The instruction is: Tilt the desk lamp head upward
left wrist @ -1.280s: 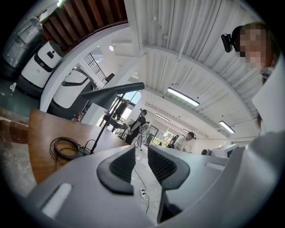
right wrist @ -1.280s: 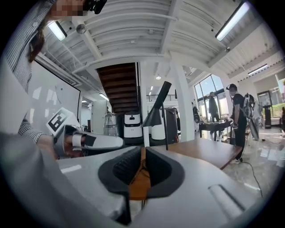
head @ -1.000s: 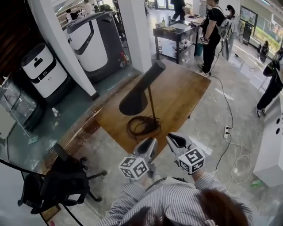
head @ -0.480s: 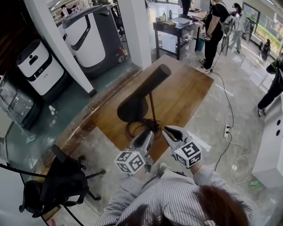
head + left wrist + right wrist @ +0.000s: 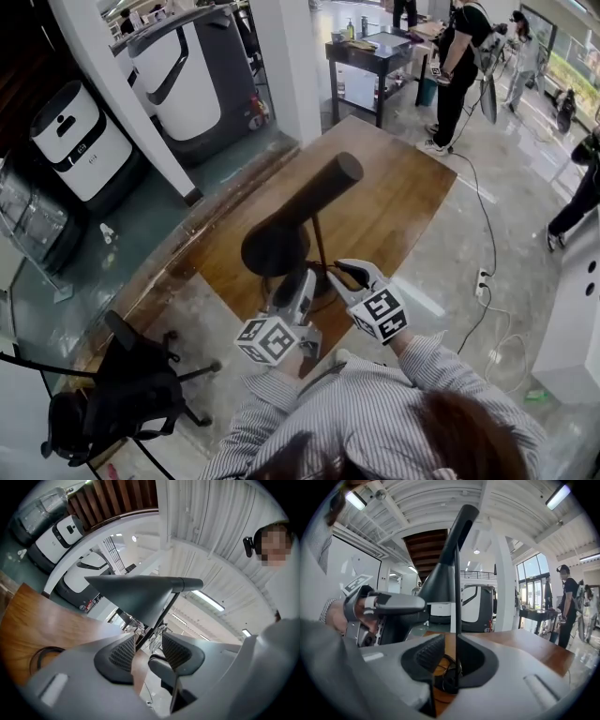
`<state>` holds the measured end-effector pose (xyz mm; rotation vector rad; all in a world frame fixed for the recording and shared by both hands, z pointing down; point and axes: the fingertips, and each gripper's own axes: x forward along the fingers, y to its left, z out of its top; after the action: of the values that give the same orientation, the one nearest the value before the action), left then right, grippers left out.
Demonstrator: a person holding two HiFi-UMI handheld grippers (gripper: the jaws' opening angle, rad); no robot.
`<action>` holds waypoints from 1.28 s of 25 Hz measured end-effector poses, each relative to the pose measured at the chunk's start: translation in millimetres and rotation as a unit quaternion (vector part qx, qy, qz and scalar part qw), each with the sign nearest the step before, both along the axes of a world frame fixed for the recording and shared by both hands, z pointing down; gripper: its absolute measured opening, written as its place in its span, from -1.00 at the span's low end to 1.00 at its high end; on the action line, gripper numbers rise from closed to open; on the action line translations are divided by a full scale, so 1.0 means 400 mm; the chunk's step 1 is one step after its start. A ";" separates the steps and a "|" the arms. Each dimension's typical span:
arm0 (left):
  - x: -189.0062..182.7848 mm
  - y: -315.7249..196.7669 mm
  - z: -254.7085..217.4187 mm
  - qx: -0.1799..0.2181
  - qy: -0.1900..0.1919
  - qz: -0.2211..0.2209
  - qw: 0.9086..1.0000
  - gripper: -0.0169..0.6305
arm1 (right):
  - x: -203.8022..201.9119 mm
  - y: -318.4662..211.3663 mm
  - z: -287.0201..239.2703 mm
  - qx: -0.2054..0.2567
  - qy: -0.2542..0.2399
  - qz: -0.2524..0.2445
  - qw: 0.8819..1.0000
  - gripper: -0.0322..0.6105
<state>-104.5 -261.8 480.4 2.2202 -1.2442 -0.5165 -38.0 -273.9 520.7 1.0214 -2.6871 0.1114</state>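
Two tongs flank the lamp stem (image 5: 319,246). My left tongs (image 5: 305,279) have just been opening and are now spread, stem in the gap, unpinched. My right tongs (image 5: 351,273) are spread too, stem between them. The lamp head (image 5: 298,217) slants just above both, over the table (image 5: 398,202).

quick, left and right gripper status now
left gripper: open, fingers have just been opening, nothing gripped; lamp stem shows through the gap.
right gripper: open, lamp stem between its fingers, not clamped.
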 end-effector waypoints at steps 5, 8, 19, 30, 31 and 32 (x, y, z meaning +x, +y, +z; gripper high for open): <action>-0.009 -0.023 -0.023 0.012 0.061 -0.006 0.998 -0.44 | -0.025 -0.059 0.048 -0.020 0.023 -0.002 1.000 -0.69; -0.010 -0.022 -0.025 0.015 0.075 -0.003 0.997 -0.44 | -0.037 -0.078 0.064 -0.022 0.029 -0.004 0.999 -0.69; -0.024 -0.032 -0.039 0.044 0.072 -0.004 0.996 -0.60 | -0.051 -0.100 0.099 -0.031 0.041 -0.006 0.999 -0.75; -0.021 -0.020 -0.056 0.051 0.029 0.004 0.998 -0.76 | -0.050 -0.095 0.098 -0.023 0.041 0.001 0.999 -0.75; -0.026 -0.019 -0.058 0.051 0.024 0.001 0.998 -0.76 | -0.050 -0.095 0.098 -0.023 0.040 0.002 0.999 -0.75; -0.032 -0.019 -0.060 0.052 0.019 -0.002 0.998 -0.76 | -0.049 -0.095 0.098 -0.023 0.041 0.003 0.999 -0.75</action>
<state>-117.3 -269.6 456.4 2.2823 -1.2291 -0.6347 -57.7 -312.1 560.0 0.9996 -2.5958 0.1297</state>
